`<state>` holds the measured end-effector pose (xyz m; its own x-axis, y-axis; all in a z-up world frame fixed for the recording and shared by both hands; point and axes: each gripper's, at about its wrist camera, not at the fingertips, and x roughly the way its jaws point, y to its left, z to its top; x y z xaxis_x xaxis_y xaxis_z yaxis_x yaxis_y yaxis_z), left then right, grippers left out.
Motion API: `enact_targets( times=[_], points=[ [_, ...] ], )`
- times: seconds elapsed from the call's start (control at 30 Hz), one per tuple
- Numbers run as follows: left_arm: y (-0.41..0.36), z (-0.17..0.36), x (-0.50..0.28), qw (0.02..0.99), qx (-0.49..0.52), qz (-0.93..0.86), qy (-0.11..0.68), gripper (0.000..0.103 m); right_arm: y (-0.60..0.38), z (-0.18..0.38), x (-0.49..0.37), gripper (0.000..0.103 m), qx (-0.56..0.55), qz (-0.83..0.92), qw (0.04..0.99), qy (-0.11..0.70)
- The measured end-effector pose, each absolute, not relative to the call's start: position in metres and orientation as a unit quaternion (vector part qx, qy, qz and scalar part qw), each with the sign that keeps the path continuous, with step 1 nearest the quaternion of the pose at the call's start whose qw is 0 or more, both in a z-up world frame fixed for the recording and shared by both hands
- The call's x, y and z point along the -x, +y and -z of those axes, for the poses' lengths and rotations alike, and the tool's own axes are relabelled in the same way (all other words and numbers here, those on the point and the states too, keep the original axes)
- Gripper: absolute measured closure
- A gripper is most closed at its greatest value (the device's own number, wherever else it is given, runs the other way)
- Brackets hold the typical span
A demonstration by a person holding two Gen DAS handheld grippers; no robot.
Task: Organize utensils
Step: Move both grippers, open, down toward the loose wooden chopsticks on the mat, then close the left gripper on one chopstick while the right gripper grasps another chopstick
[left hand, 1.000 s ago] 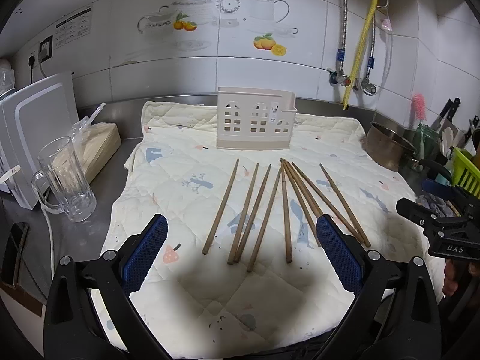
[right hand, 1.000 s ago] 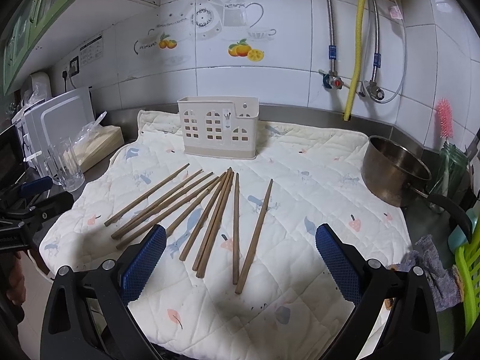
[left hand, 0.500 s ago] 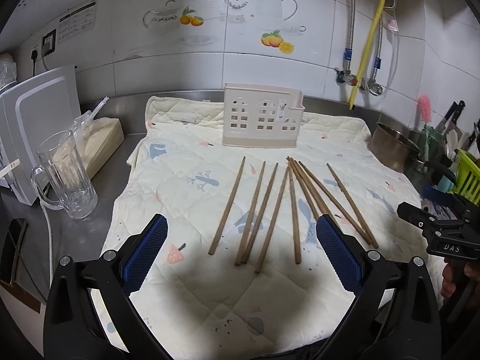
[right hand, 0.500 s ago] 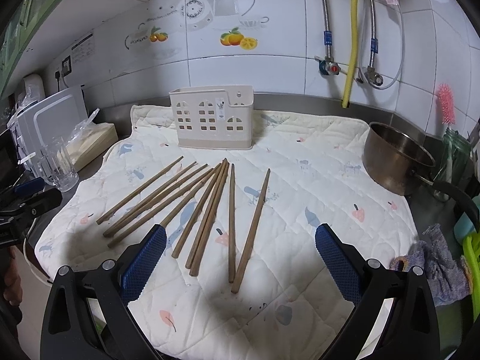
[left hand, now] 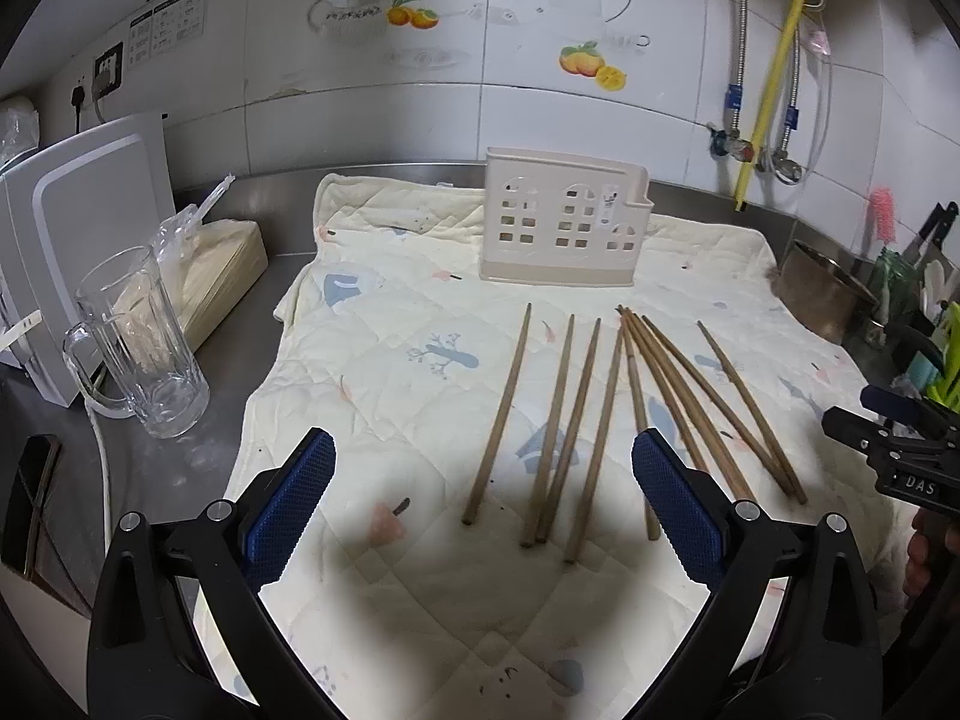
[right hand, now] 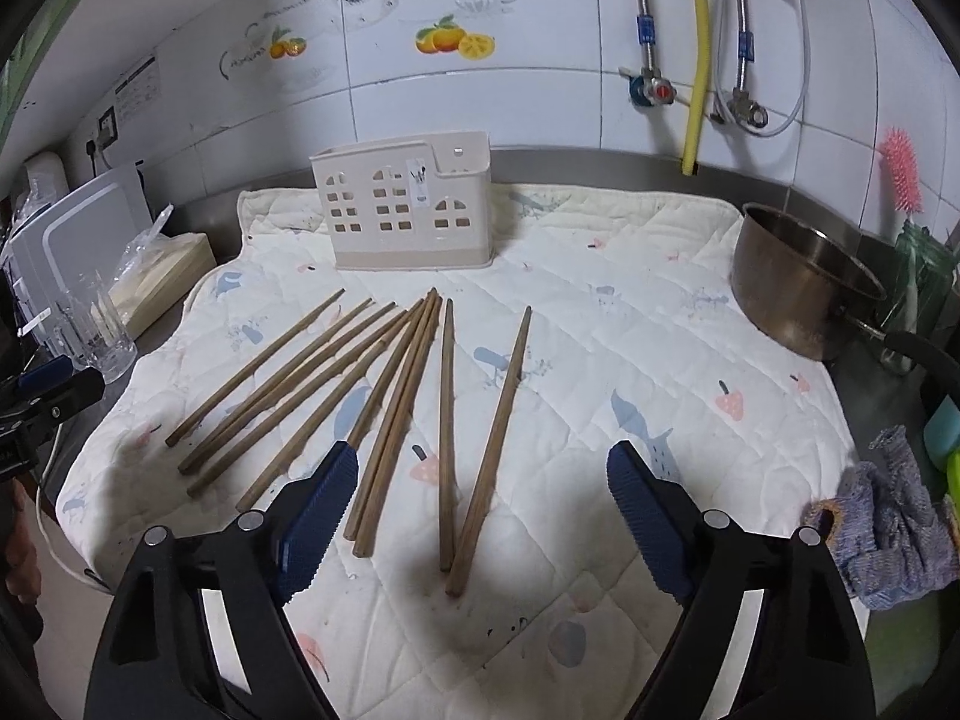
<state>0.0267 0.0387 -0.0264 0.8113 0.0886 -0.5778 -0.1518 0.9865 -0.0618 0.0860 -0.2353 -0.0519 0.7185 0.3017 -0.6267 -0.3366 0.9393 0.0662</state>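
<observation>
Several brown wooden chopsticks (left hand: 591, 414) lie fanned out on a cream quilted mat (left hand: 390, 372); they also show in the right wrist view (right hand: 390, 402). A beige utensil holder (left hand: 564, 219) with window cut-outs stands upright at the mat's back, also in the right wrist view (right hand: 408, 213). My left gripper (left hand: 483, 498) is open and empty, just in front of the near ends of the left chopsticks. My right gripper (right hand: 480, 504) is open and empty, its jaws to either side of the near ends of the rightmost chopsticks.
A glass mug (left hand: 141, 354) and a white board (left hand: 78, 228) stand at the left. A steel pot (right hand: 798, 282), a pink brush (right hand: 900, 168) and a grey rag (right hand: 888, 522) are at the right. Pipes (right hand: 696, 54) hang on the tiled wall.
Both grippers have moved forward toward the chopsticks, which now look larger and nearer. Both stay open. The chopsticks and holder have not moved.
</observation>
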Motion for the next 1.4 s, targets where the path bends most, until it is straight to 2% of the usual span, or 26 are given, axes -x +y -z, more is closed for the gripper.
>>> enact_targets(
  times=[0.23,0.47,0.6,0.73,0.9,1.13,1.27,1.4],
  points=[
    [0.047,0.036,-0.039,0.945,0.050,-0.069,0.315,0.007,-0.234,0.061,-0.097,0.027,0.024,-0.169,0.921,0.350],
    [0.051,0.043,-0.049,0.943,0.049,-0.060,0.325,0.007,-0.232,0.071,-0.106,0.036,0.022,-0.167,0.915,0.366],
    [0.052,0.050,-0.055,0.939,0.047,-0.058,0.335,0.007,-0.234,0.077,-0.110,0.045,0.014,-0.164,0.912,0.376],
    [0.053,0.056,-0.060,0.936,0.053,-0.048,0.344,0.014,-0.233,0.084,-0.113,0.052,0.009,-0.166,0.908,0.385],
    [0.053,0.063,-0.067,0.934,0.040,-0.043,0.352,0.019,-0.228,0.092,-0.117,0.069,0.005,-0.171,0.901,0.398],
    [0.057,0.075,-0.077,0.926,0.063,0.000,0.372,0.054,-0.222,0.102,-0.124,0.081,0.003,-0.173,0.895,0.412],
    [0.055,0.082,-0.083,0.922,0.061,0.009,0.381,0.066,-0.219,0.108,-0.127,0.090,0.006,-0.172,0.892,0.418],
    [0.054,0.090,-0.090,0.917,0.061,0.017,0.394,0.076,-0.219,0.110,-0.128,0.092,0.005,-0.171,0.891,0.420]
  ],
)
